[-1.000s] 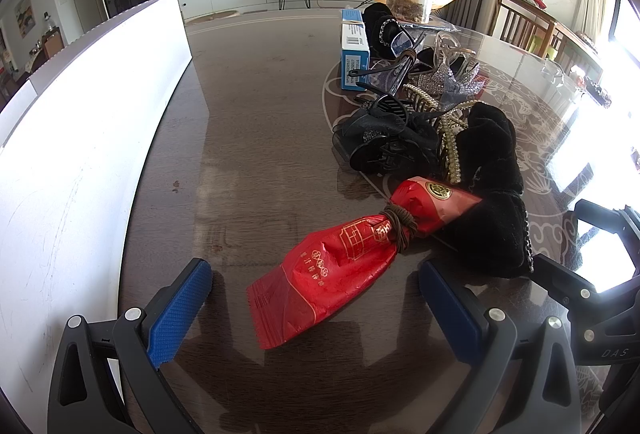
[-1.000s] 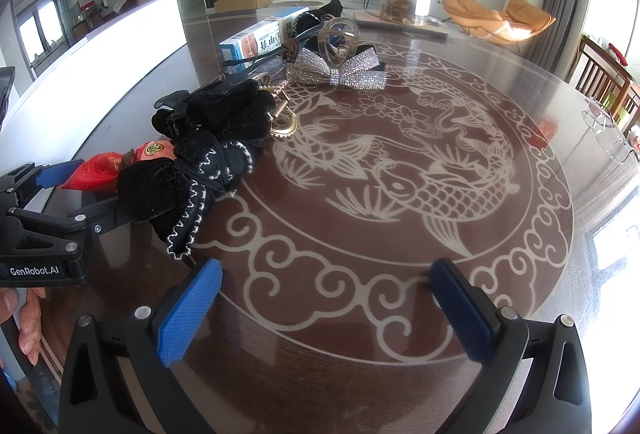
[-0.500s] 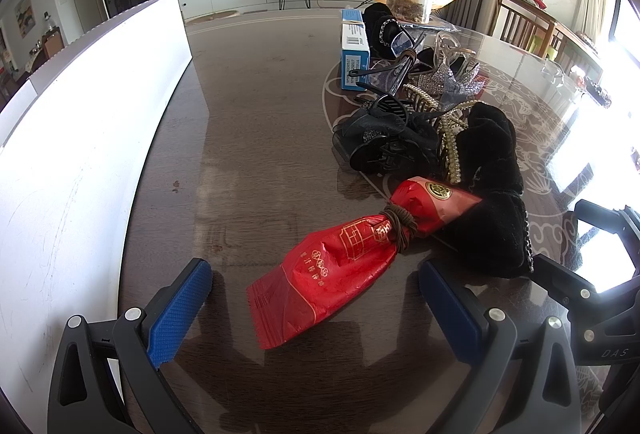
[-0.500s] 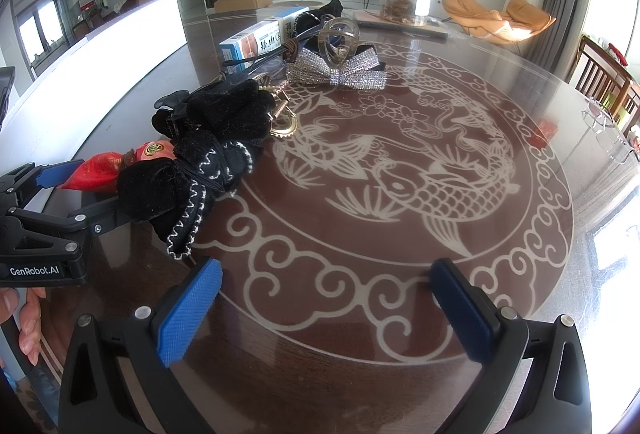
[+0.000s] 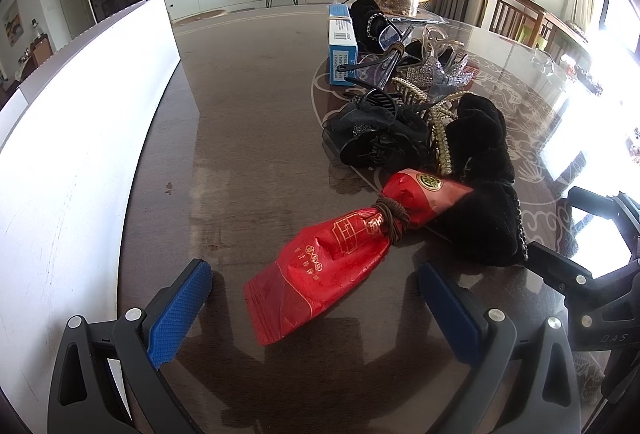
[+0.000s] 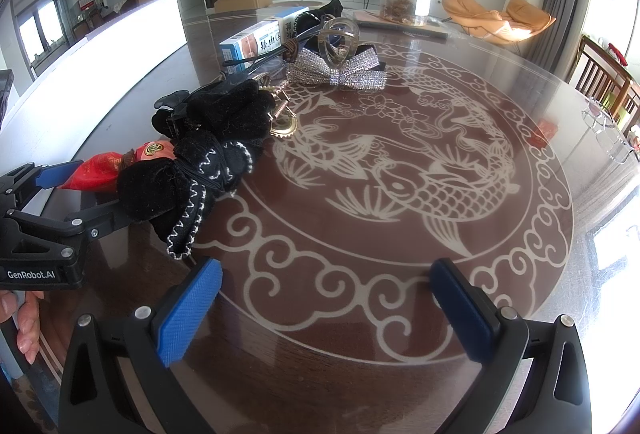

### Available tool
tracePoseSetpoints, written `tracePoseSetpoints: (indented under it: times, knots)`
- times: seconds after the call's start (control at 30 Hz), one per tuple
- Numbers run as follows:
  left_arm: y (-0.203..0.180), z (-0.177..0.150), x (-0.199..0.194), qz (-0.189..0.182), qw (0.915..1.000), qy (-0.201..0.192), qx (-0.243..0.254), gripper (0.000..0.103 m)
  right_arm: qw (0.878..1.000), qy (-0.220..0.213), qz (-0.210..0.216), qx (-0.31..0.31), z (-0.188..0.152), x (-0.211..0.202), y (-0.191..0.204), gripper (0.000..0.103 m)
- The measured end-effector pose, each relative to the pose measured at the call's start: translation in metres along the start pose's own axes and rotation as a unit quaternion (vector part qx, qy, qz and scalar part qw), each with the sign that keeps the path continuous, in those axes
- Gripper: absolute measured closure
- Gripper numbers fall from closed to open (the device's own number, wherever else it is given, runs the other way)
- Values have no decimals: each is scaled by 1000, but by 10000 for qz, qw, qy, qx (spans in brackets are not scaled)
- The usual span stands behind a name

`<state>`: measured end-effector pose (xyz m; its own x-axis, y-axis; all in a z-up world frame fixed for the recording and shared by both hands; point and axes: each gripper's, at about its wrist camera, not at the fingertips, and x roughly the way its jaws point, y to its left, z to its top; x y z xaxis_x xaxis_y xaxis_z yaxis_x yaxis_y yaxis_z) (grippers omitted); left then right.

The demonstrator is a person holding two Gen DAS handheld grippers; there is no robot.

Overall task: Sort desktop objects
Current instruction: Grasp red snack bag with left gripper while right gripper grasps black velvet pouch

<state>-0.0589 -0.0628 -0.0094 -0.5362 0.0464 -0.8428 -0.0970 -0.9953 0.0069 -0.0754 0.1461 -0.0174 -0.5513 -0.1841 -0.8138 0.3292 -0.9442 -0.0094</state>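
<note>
Red foil pouch (image 5: pixel 352 254), tied at its waist with a brown cord, lies flat between the wide-apart jaws of the left gripper (image 5: pixel 316 298), its far end touching the black velvet bow (image 5: pixel 480 222). Closing there may crumple the thin foil or drag the bow along. Beyond the bow, the right gripper (image 6: pixel 326 298) hangs spread over bare table (image 6: pixel 360 314), holding nothing.

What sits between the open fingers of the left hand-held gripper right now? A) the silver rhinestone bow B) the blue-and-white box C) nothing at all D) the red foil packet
D: in the left wrist view the red foil packet, tied with a brown band, lies on the table between the open fingers of the left hand-held gripper, not clamped.
</note>
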Motion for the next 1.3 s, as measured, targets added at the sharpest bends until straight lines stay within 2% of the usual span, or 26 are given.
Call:
tracePoseSetpoints:
  times: [0.03, 0.13, 0.2, 0.23, 0.27, 0.3, 0.33, 0.37, 0.63, 0.87, 0.9, 0.93, 1.0, 1.03, 1.07, 1.13, 1.2, 1.23, 1.27, 1.3]
  knots:
    - [-5, 2, 1, -77, 9998, 65, 171, 0, 10000, 0, 0, 0, 0, 0, 0, 0]
    - [-20, 9, 1, 103, 9975, -110, 689, 0, 10000, 0, 0, 0, 0, 0, 0, 0]
    - [-23, 14, 4, 82, 9967, -188, 786, 0, 10000, -1, 0, 0, 0, 0, 0, 0]
    - [-21, 15, 4, -67, 9970, -217, 734, 11, 10000, 0, 0, 0, 0, 0, 0, 0]
    - [-18, 16, 3, -352, 9973, -269, 594, 45, 10000, 0, 0, 0, 0, 0, 0, 0]
    - [-15, 16, -1, -364, 9976, -342, 483, 55, 10000, 0, -1, 0, 0, 0, 0, 0]
    - [-14, 15, -3, -303, 9978, -350, 478, 77, 10000, -1, 0, 0, 0, 0, 0, 0]
    - [-13, 14, -5, -319, 9979, -334, 445, 79, 10000, 0, 0, 0, 0, 0, 0, 0]
    - [-4, -31, -36, -125, 9983, -553, -103, 80, 10000, 0, 0, 1, 0, -1, 1, 0]
    - [-1, -37, -37, -196, 9980, -555, -231, 80, 9999, 89, 52, -34, 2, 0, 0, 0]
    - [-1, -37, -37, -196, 9980, -556, -231, 80, 9992, 313, 152, -187, 7, 2, -1, 0]
    - [0, -36, -36, -207, 9979, -557, -240, 80, 9988, 429, 247, 20, 11, 2, -5, 0]
    - [0, -37, -37, -249, 9977, -561, -272, 80, 9922, 242, 951, 769, 17, -9, -18, 1]
    - [1, -37, -35, -265, 9977, -564, -282, 80, 9876, 102, 1205, 1004, 21, -15, -19, 2]
    - [1, -37, -35, -272, 9976, -565, -286, 80, 9858, -48, 1268, 1098, 29, -20, -17, 2]
    - [1, -38, -35, -256, 9977, -564, -275, 80, 9850, -185, 1413, 971, 46, -22, -2, 2]
    - [1, -38, -34, -242, 9978, -562, -264, 80, 9839, -24, 1615, 765, 63, -8, 16, 2]
    - [1, -38, -34, -246, 9978, -562, -268, 80, 9855, 152, 1560, 645, 69, 1, 25, 6]
    - [2, -38, -34, -258, 9977, -563, -278, 80, 9880, 307, 1423, 520, 71, 10, 32, 27]
    - [3, -38, -34, -272, 9976, -565, -289, 80, 9902, 443, 1260, 408, 70, 16, 36, 37]
